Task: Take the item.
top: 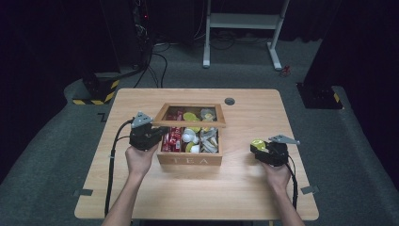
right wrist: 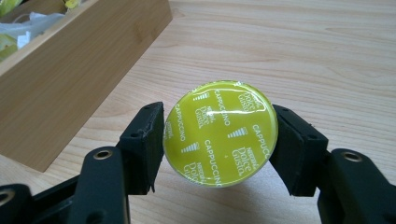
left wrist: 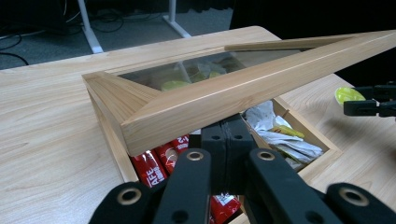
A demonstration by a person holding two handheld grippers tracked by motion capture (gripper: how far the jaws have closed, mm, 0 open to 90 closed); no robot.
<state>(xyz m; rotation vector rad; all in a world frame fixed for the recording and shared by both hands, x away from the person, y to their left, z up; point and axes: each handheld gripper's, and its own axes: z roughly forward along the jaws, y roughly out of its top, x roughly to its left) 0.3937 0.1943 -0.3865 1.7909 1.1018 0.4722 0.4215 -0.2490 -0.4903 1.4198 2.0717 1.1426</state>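
Fingers of the right gripper (right wrist: pixel 219 142) clamp a green capsule (right wrist: pixel 220 133) above the table (top: pixel 244 188), right of the tea box (top: pixel 189 160). Left gripper (left wrist: pixel 227 140) fingers, pressed together, prop its glass lid (left wrist: pixel 243 88) ajar.

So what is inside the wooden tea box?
The tea box holds red sachets on its left, white and yellow-green capsules in the middle, and crumpled pale packets on its right. The half-raised glass lid covers the rear part, so what lies there is unclear.
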